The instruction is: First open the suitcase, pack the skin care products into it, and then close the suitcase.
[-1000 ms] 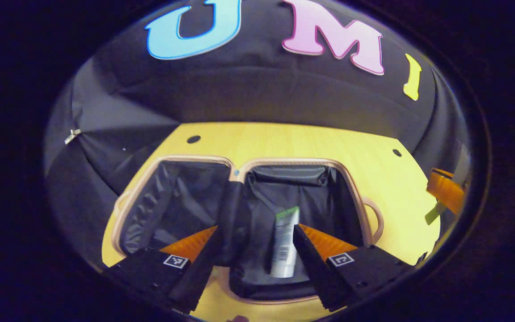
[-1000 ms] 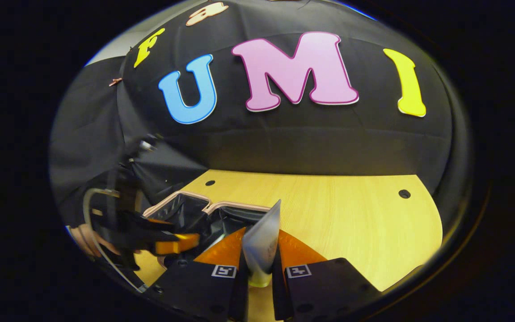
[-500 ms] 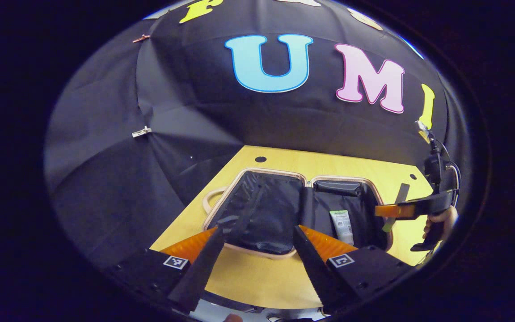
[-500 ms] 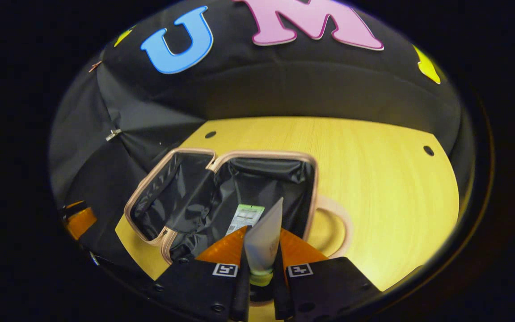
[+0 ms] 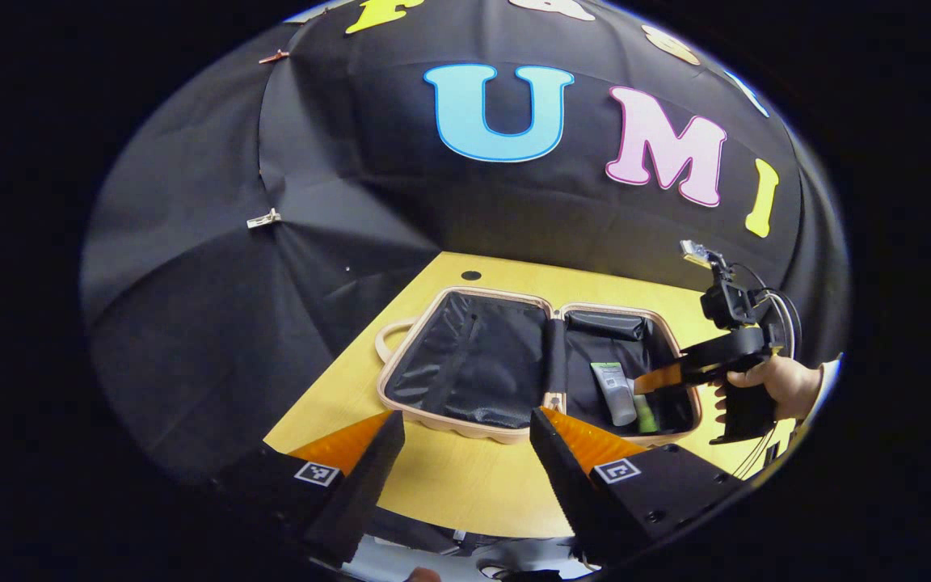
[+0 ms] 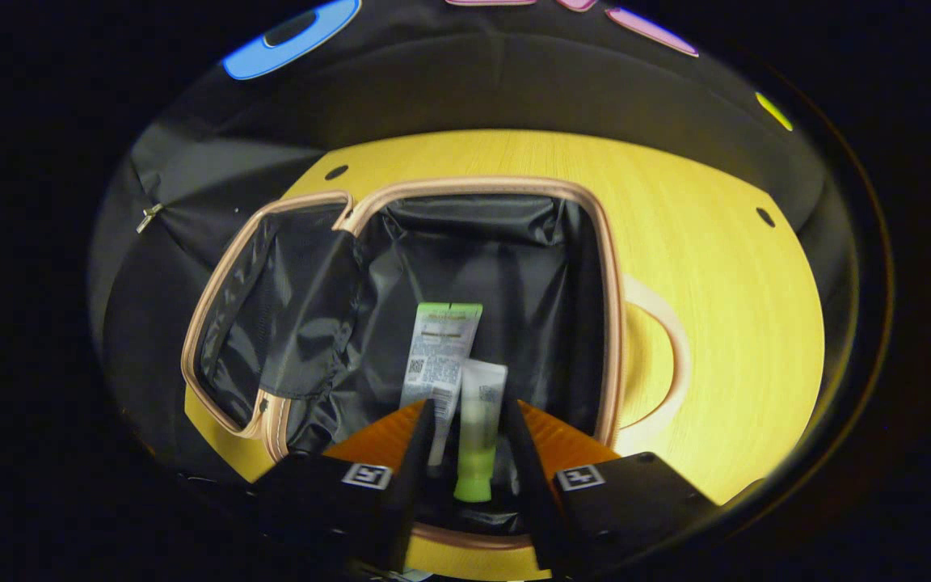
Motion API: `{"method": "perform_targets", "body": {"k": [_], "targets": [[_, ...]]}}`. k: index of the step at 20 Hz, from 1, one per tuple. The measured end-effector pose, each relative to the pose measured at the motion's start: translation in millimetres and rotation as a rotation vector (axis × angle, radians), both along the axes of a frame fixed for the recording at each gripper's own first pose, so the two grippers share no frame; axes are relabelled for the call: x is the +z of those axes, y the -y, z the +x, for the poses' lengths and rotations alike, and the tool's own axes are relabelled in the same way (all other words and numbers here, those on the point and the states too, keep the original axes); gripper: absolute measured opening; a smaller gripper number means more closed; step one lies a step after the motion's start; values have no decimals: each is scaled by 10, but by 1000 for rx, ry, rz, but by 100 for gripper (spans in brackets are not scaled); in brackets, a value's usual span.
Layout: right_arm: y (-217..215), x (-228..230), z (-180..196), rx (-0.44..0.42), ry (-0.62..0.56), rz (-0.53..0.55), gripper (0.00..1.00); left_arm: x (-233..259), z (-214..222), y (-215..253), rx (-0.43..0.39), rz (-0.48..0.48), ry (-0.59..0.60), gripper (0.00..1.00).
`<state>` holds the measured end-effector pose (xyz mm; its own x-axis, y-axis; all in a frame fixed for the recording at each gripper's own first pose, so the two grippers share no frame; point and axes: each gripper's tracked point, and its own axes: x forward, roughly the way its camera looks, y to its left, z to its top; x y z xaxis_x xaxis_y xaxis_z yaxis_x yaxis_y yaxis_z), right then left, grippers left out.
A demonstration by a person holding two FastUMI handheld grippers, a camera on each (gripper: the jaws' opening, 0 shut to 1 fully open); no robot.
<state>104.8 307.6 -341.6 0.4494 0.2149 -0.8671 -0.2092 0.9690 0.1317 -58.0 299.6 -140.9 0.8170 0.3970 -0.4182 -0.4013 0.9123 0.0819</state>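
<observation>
step: packing tubes into open suitcase [image 6: 595, 242]
R hand-held gripper [image 6: 469, 420]: jaws parted, nothing gripped; small tube [image 6: 478, 428] lies loose btwn fingers
tubes: small one just beside bigger tube [image 6: 441, 347], both in right half, ~6 o'clock in right gripper view
L hand-held gripper [image 5: 465, 428]: wide open, empty, over desk [image 5: 465, 485]
tip: lift R straight up, don't snag the tube; L then takes lid [image 5: 473, 364], ~9 o'clock

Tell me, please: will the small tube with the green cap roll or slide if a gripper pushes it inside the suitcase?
The small tube probably slides, since its crimped end looks flat. The lining of the suitcase looks glossy, so likely slippery.
</observation>
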Motion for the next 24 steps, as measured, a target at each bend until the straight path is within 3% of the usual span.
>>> {"method": "perform_targets", "body": {"k": [1,3,5,10,14,17,24], "targets": [[6,116,9,3,33,4,75,6,3,-40,3,4,4,98],[-21,368,6,-10,85,33,95,15,44,-181,14,8,11,98],[75,606,-31,-26,134,67,99,36,116,-387,22,4,36,98],[587,1230,-130,-88,304,113,98,-72,460,-1313,97,-84,69,98],[1090,1486,-301,-118,394,74,98,-233,869,-2039,127,-172,41,96],[1453,1630,-471,-148,446,35,98,-465,1255,-2297,157,-345,28,96],[1849,1561,-954,-116,450,-63,97,-1052,1819,-2570,172,-530,-67,83]]}}
